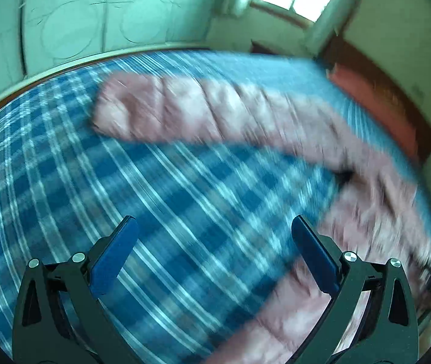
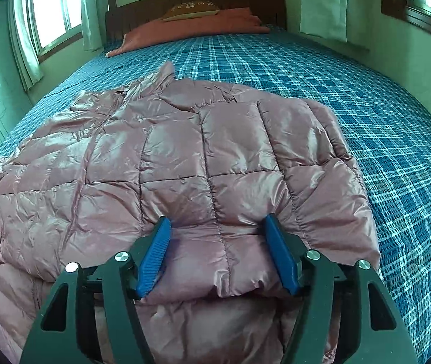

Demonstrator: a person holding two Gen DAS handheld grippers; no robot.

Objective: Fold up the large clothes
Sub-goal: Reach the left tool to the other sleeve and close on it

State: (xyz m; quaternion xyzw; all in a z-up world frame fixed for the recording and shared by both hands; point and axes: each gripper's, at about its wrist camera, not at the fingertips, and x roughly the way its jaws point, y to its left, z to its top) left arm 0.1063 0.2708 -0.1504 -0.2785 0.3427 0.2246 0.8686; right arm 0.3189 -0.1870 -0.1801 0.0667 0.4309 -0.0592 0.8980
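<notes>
A pink quilted puffer jacket (image 2: 166, 157) lies spread on a bed with a blue plaid cover (image 2: 367, 127). Its right sleeve is folded in over the body. My right gripper (image 2: 217, 227) is open, its blue fingers resting on the jacket's near folded edge with nothing pinched. In the blurred left wrist view the jacket's sleeve (image 1: 185, 109) stretches across the plaid cover (image 1: 63, 182), and more of the jacket lies at the lower right. My left gripper (image 1: 213, 227) is open and empty above the cover, left of the jacket body.
An orange-red pillow (image 2: 191, 30) and a brown cushion (image 2: 191, 10) lie at the wooden headboard (image 2: 245, 0). Windows with pale curtains (image 2: 24, 39) flank the bed. A pale wardrobe (image 1: 94, 15) stands beyond the bed's far edge in the left wrist view.
</notes>
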